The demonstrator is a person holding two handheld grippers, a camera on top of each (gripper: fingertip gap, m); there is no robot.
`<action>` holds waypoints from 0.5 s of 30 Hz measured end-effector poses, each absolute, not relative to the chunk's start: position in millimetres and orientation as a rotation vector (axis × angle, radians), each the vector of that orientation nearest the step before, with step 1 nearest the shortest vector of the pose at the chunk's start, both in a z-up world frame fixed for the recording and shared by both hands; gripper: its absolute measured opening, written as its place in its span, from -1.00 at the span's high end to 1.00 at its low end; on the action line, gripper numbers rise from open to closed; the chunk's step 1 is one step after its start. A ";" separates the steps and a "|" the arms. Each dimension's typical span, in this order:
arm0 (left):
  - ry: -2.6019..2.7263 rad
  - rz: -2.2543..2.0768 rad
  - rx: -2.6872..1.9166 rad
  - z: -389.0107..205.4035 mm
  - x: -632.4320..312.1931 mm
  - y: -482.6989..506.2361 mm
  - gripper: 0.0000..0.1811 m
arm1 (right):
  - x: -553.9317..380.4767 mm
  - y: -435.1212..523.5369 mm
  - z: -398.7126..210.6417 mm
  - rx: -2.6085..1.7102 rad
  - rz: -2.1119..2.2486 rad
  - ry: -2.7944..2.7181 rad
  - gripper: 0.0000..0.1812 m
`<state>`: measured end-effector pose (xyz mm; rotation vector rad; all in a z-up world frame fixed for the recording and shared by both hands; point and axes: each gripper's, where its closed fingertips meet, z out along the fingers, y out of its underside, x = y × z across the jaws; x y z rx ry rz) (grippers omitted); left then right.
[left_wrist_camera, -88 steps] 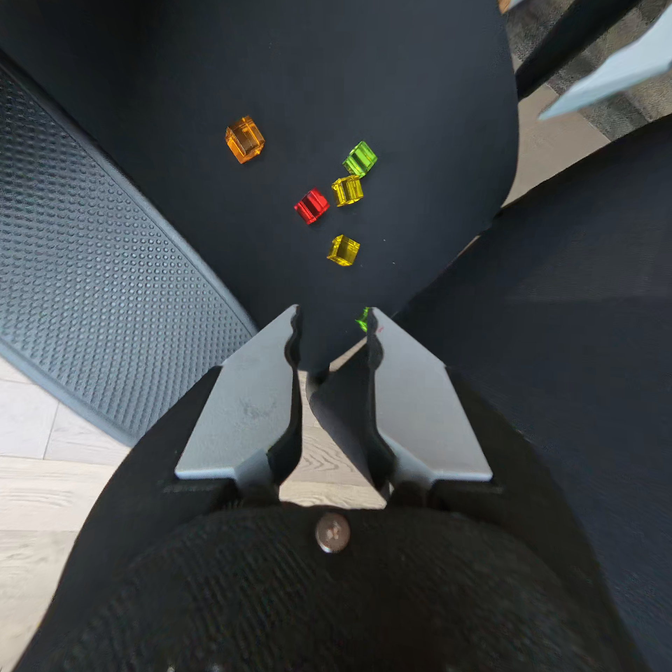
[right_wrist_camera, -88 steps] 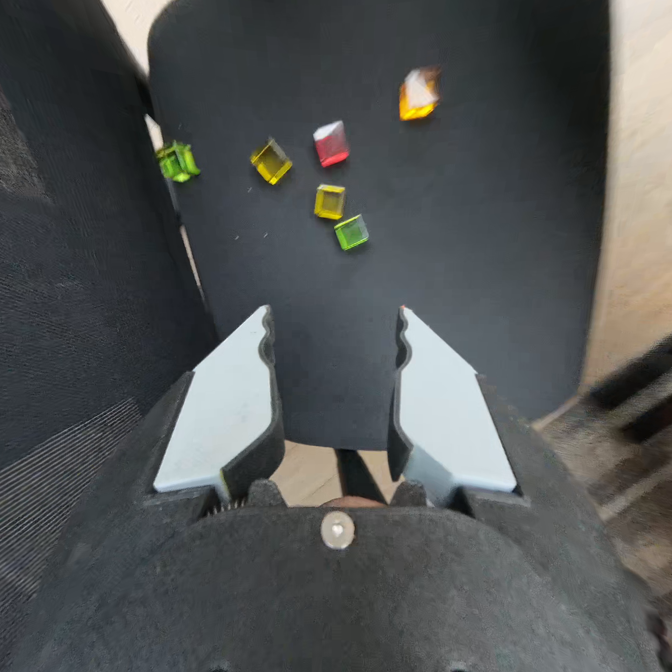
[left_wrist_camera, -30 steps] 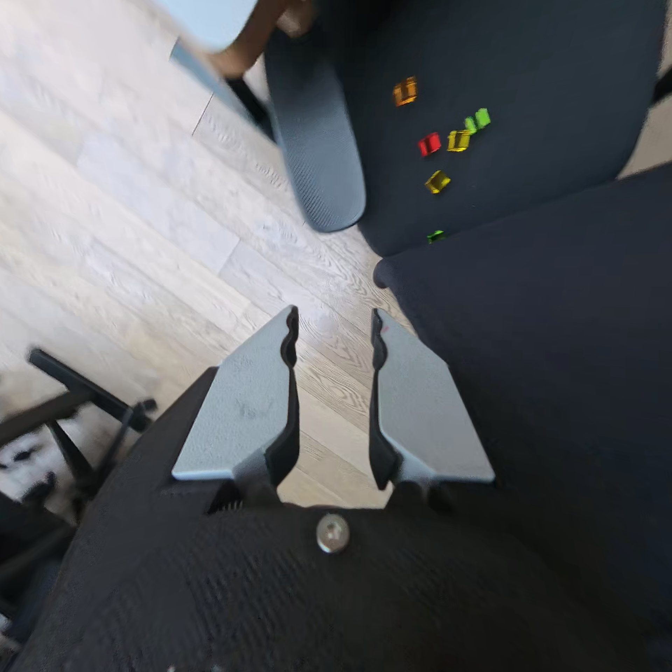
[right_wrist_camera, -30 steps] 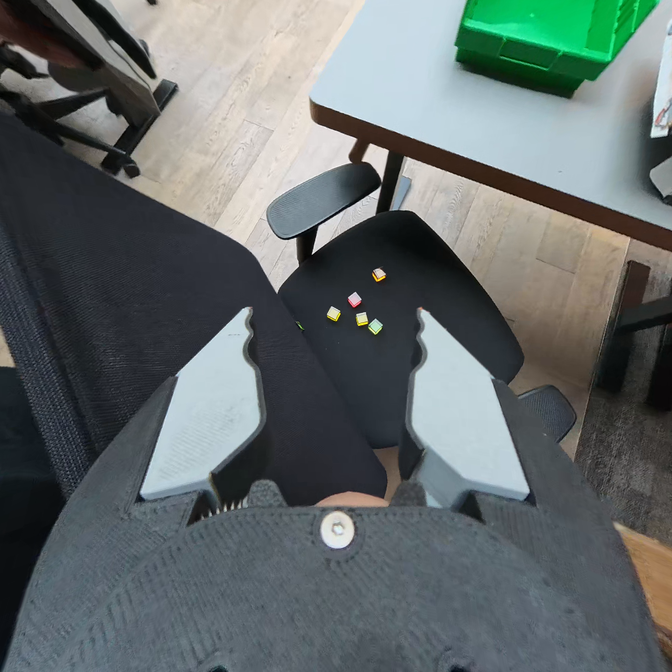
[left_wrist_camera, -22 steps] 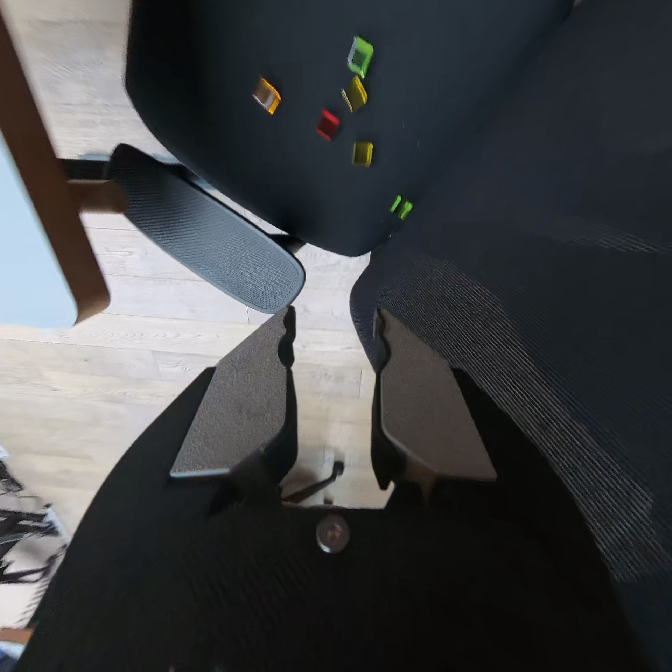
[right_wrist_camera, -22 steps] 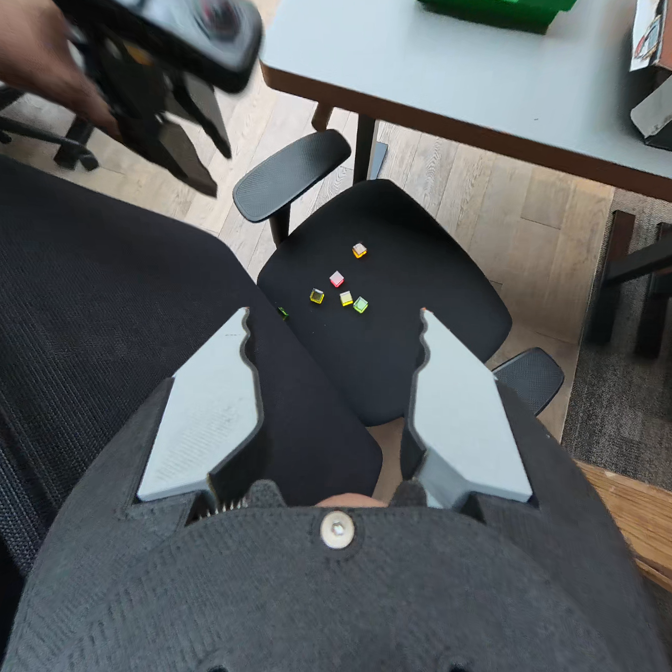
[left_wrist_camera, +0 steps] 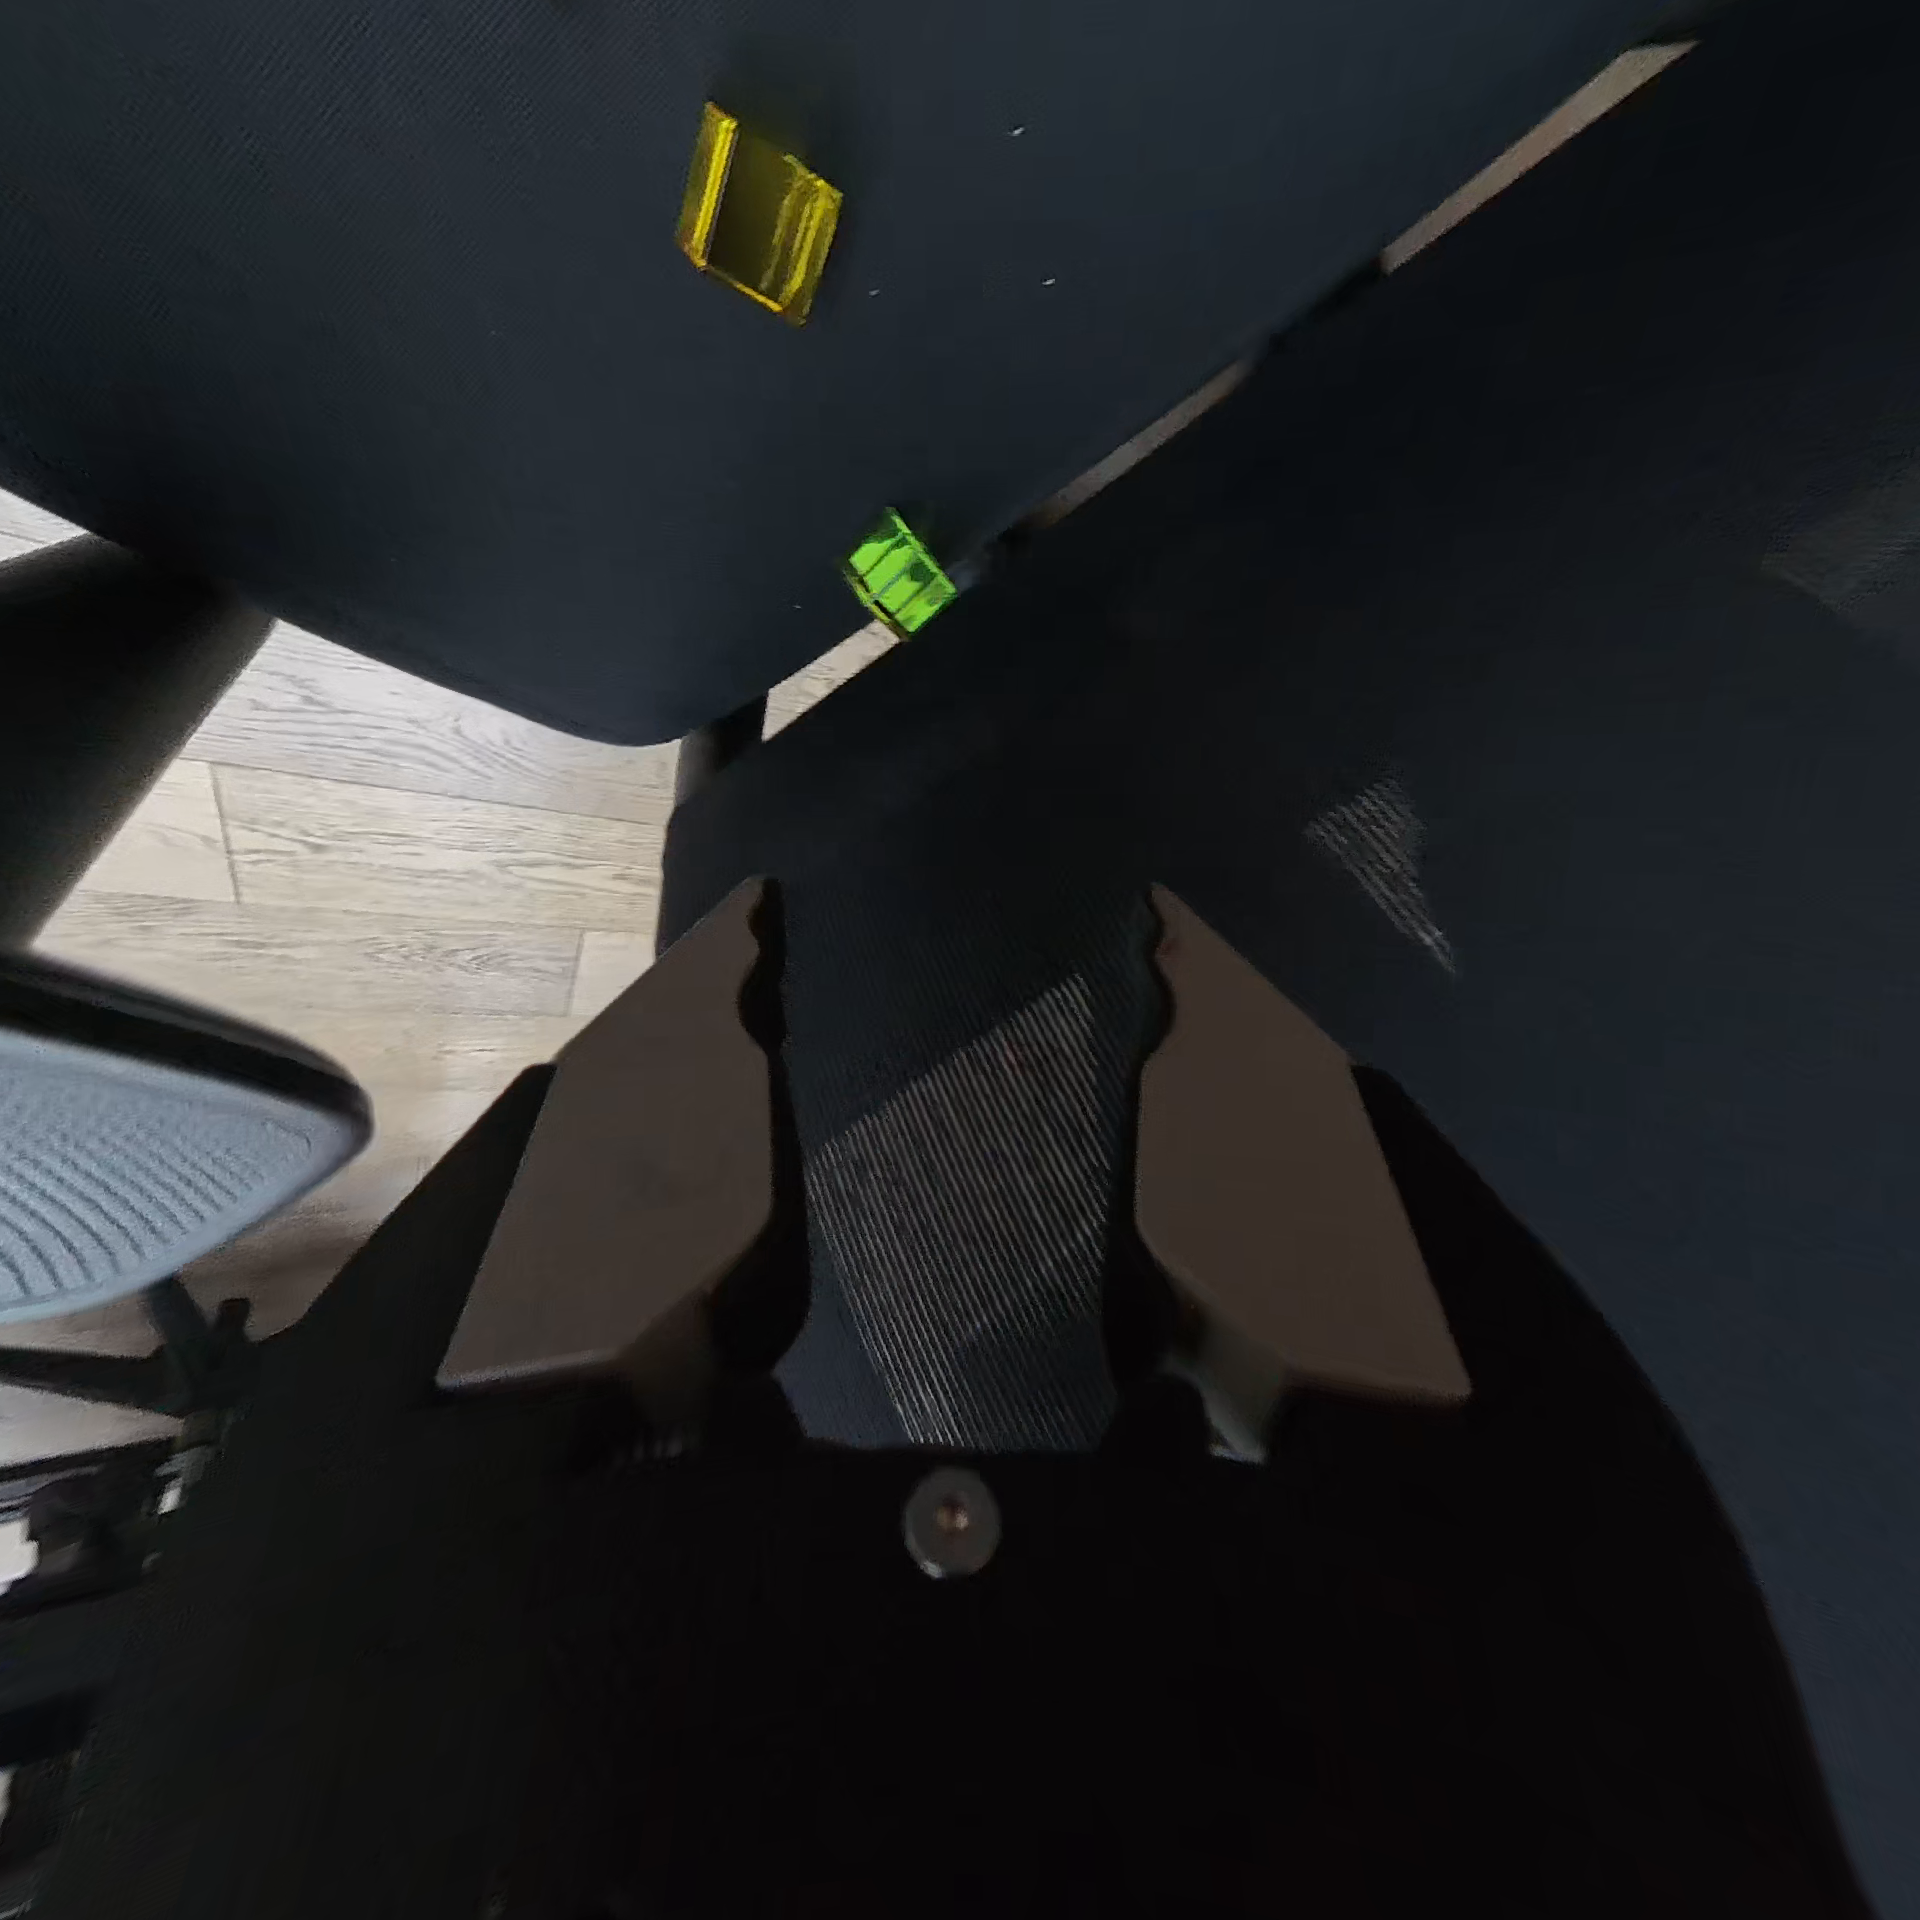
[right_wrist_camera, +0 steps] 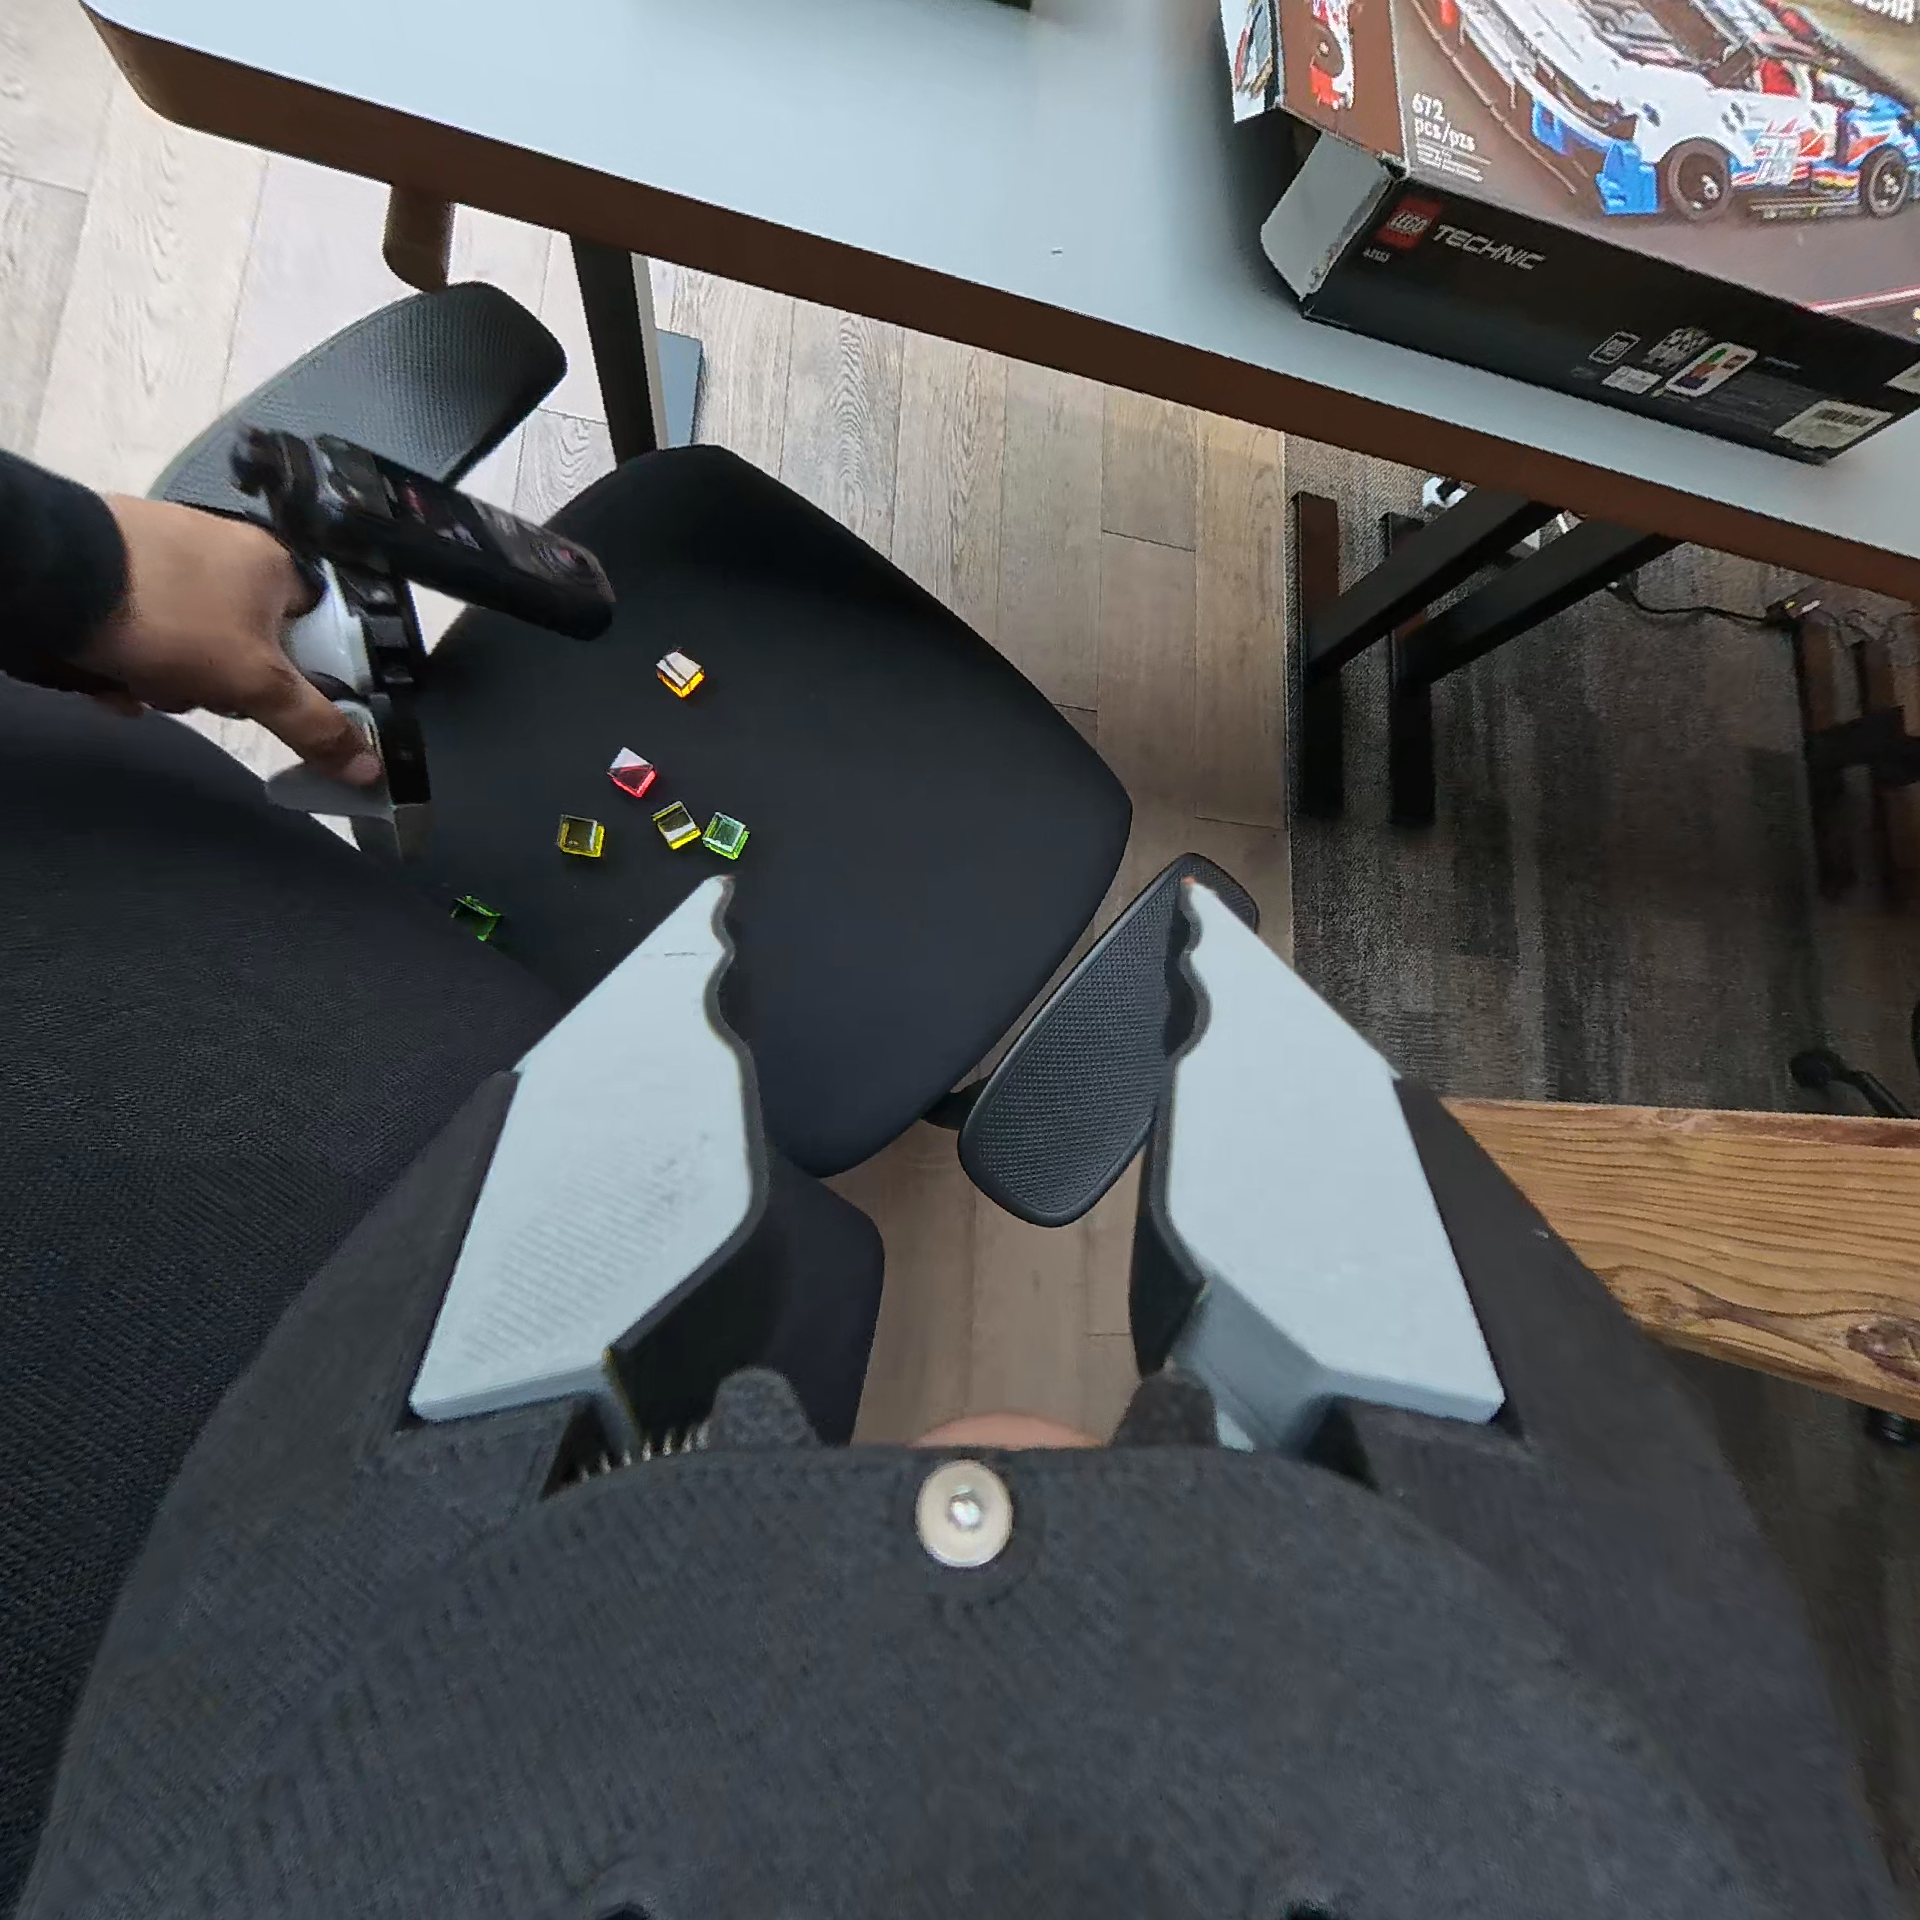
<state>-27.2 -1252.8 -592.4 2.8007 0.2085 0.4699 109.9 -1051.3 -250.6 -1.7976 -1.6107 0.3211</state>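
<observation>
**Small clear blocks on chair seat: both grippers empty**

Inspecting both wrist views, I found six small translucent blocks lying on the black chair seat (right_wrist_camera: 883, 831). The left gripper (left_wrist_camera: 961, 914) stood spread apart and empty, low over the mesh backrest (left_wrist_camera: 1455, 727), nearest to the green block (left_wrist_camera: 900, 574) lodged at the seat's rear edge, just beside the backrest. A yellow block (left_wrist_camera: 756, 213) lay farther in on the seat. The right gripper (right_wrist_camera: 956, 904) was likewise released and empty, held high and well apart from the blocks, with an armrest (right_wrist_camera: 1070, 1081) showing between its fingers.

From above, an orange block (right_wrist_camera: 681, 673), a red block (right_wrist_camera: 631, 773), a second yellow block (right_wrist_camera: 675, 825) and a second green block (right_wrist_camera: 725, 834) lay loosely grouped; the last two nearly touched.

The blocks appeared hard, glossy and light, so probably slippery and apt to skid or tip on the fabric. Flat opposite faces looked the soundest hold. The rear green block offered little clearance on its backrest side.

A table (right_wrist_camera: 935, 135) carrying a printed cardboard box (right_wrist_camera: 1600, 208) stood beyond.
</observation>
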 end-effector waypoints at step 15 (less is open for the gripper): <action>0.380 0.536 2.485 -694.7 -26.1 -1283.1 0.28 | 107.7 -1053.4 -252.8 -1.922 0.529 -1.539 0.14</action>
